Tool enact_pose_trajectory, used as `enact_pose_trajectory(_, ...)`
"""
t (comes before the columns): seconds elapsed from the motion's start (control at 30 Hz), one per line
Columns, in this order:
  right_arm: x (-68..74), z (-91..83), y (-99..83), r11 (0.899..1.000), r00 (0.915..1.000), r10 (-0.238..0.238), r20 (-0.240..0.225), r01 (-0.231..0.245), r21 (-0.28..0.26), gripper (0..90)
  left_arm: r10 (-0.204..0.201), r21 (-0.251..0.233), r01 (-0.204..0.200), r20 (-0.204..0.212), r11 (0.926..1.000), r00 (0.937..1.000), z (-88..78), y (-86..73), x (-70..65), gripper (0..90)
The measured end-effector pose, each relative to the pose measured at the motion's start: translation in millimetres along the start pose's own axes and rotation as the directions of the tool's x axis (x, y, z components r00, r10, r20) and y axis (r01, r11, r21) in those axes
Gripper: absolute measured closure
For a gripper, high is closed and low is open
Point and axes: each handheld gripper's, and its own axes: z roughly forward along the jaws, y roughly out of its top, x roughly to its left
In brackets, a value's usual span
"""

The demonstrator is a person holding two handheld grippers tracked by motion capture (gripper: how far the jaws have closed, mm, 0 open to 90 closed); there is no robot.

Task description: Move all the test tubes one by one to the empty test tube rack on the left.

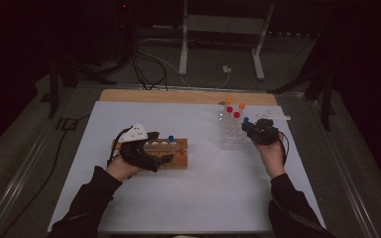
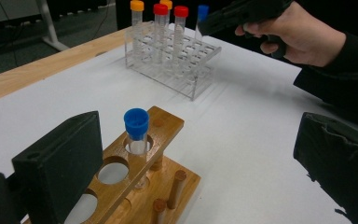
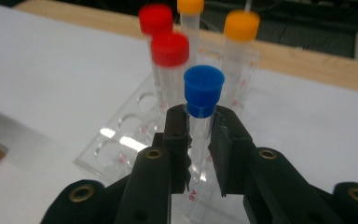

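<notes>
A clear plastic rack (image 1: 230, 140) stands at the right of the white table and holds red-capped (image 3: 169, 49) and orange-capped tubes (image 3: 241, 25). My right gripper (image 3: 200, 126) is shut on a blue-capped tube (image 3: 203, 88) just below its cap, upright over the rack's near corner; whether its foot sits in a hole is hidden. In the high view this gripper (image 1: 249, 127) is at the rack's right side. At the left lies a wooden rack (image 2: 165, 123) with one blue-capped tube (image 2: 136, 126) in its end hole. My left gripper (image 2: 196, 140) is open, its jaws wide either side of that rack's end.
A white sheet (image 1: 203, 188) covers the table, with a bare wooden strip (image 1: 178, 95) along the far edge. The wooden rack has empty holes (image 2: 113, 172) beside its tube. Cables and a table's white legs (image 1: 183, 44) lie on the floor beyond.
</notes>
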Motion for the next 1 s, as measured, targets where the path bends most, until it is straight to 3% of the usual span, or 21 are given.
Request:
enact_pose_trajectory(0.3, 11.4, -32.4, 18.6, 0.992, 0.9982, -0.05, 0.033, 0.053, -0.114, 77.0, 0.007, 0.007, -0.007, 0.007, 0.9999, 0.9999, 1.0, 1.1, -1.8, 2.3)
enact_pose_trajectory(0.43, 16.3, -43.0, 24.6, 0.99, 0.9984, -0.056, 0.002, 0.056, -0.133, 77.0, 0.013, 0.015, -0.014, 0.015, 0.9998, 0.9998, 2.0, 1.4, -3.2, 2.2)
enact_pose_trajectory(0.73, 39.7, -45.0, 23.5, 0.99, 0.9908, -0.106, -0.084, 0.097, -0.107, 77.0, 0.025, 0.015, -0.025, 0.032, 0.9996, 0.9992, 1.7, 2.9, -6.8, 2.3)
enact_pose_trajectory(1.0, 65.3, -43.7, 18.3, 0.987, 0.9734, -0.154, -0.17, 0.142, -0.08, 77.0, 0.037, 0.012, -0.038, 0.04, 0.9992, 0.9985, 1.0, 6.4, -11.5, 2.3)
